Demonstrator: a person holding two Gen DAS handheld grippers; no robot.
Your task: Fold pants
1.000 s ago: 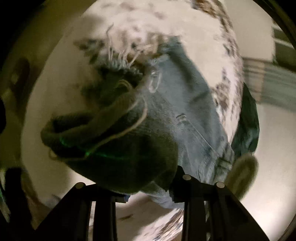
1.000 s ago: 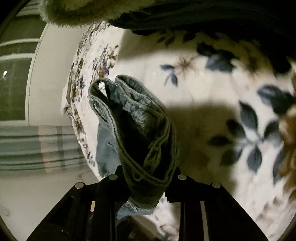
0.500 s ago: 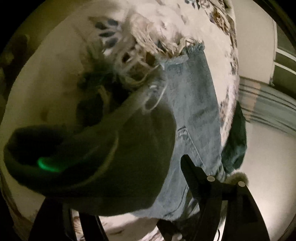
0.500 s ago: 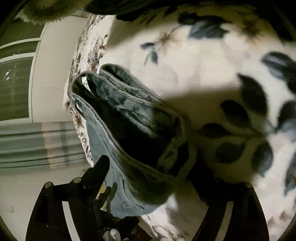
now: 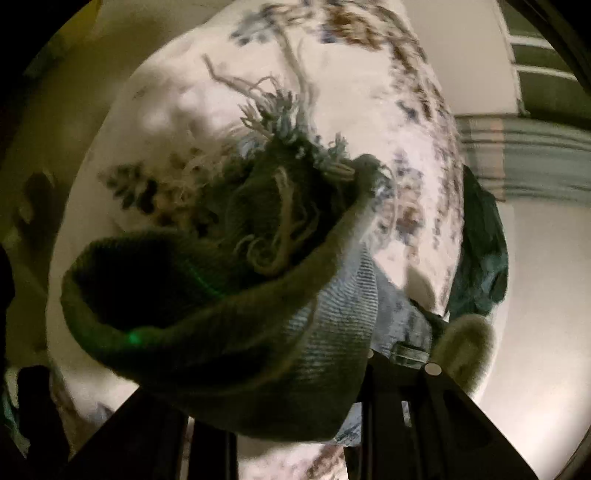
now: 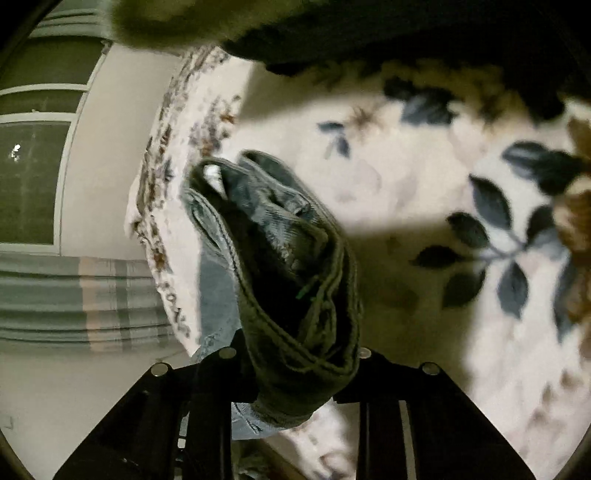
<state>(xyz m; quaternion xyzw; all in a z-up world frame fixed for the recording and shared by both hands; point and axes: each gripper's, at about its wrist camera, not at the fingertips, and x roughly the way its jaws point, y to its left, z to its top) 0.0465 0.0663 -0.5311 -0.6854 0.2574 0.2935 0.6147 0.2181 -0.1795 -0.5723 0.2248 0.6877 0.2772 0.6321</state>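
The pants are light blue jeans with frayed hems. In the left wrist view my left gripper [image 5: 280, 398] is shut on a bunched fold of the jeans [image 5: 258, 314], held above the floral bedspread [image 5: 177, 122]; the frayed hem [image 5: 291, 122] hangs forward. In the right wrist view my right gripper [image 6: 295, 376] is shut on the jeans' waistband [image 6: 291, 280], which rises in a thick folded bunch over the bedspread [image 6: 424, 192]. Both fingertip pairs are hidden by denim.
The bed edge runs along the right in the left wrist view, with a dark green cloth [image 5: 480, 258] hanging off it. A striped curtain [image 6: 74, 295] and a window [image 6: 29, 177] stand beyond the bed edge. A furry sleeve [image 6: 177, 18] crosses the top.
Both grippers had tilted and lifted with the jeans half a second ago; they have swung back level. The left-held fold is bunched closer, with the frayed hem now above it.
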